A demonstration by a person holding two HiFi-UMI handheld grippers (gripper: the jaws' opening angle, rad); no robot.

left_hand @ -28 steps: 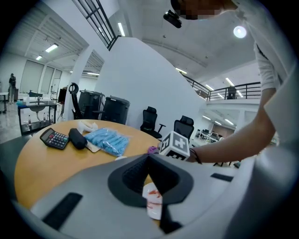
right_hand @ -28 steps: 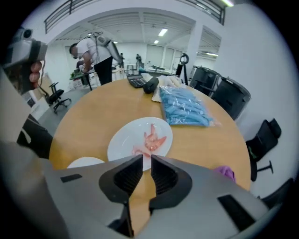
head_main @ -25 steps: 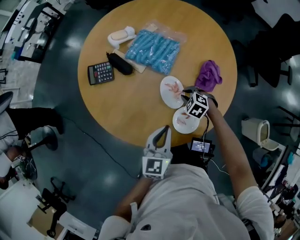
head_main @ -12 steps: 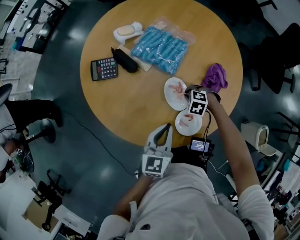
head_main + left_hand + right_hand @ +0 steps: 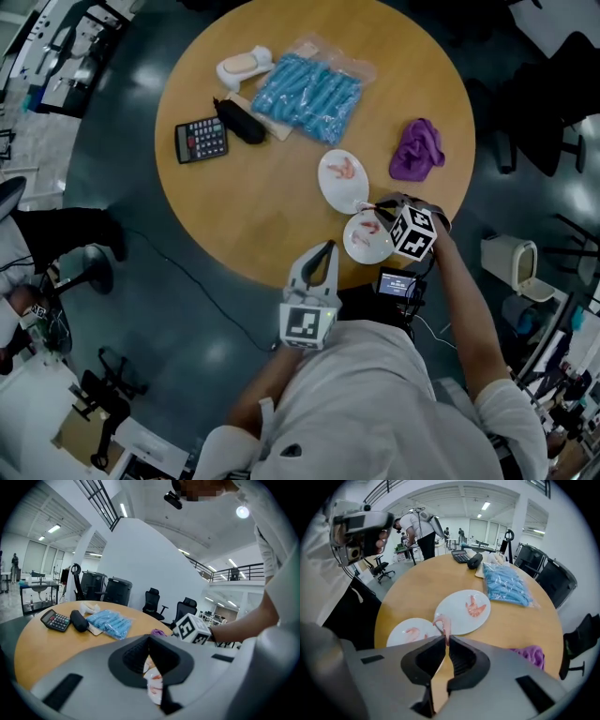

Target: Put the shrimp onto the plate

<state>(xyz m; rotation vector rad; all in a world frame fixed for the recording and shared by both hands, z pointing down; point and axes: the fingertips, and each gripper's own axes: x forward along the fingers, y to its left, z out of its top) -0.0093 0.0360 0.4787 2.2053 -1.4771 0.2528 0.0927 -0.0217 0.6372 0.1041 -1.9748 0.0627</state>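
right gripper view | jaws pinch shrimp [image 5: 442, 623] | between near plate [image 5: 400, 635], far plate [image 5: 458, 617]

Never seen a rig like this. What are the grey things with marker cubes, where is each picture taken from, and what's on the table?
No robot: a person holds a two-jaw gripper, marker cube included, in each hand. The top-down picture comes from a camera on the person's head; the other two from cameras riding on each gripper, looking along its jaws. On the round table lie a calculator, a black case, a bag of blue items, a purple cloth and two plates, far plate and near plate, both carrying shrimp. The right gripper is shut on a pink shrimp above the plates; the left gripper is shut and empty.
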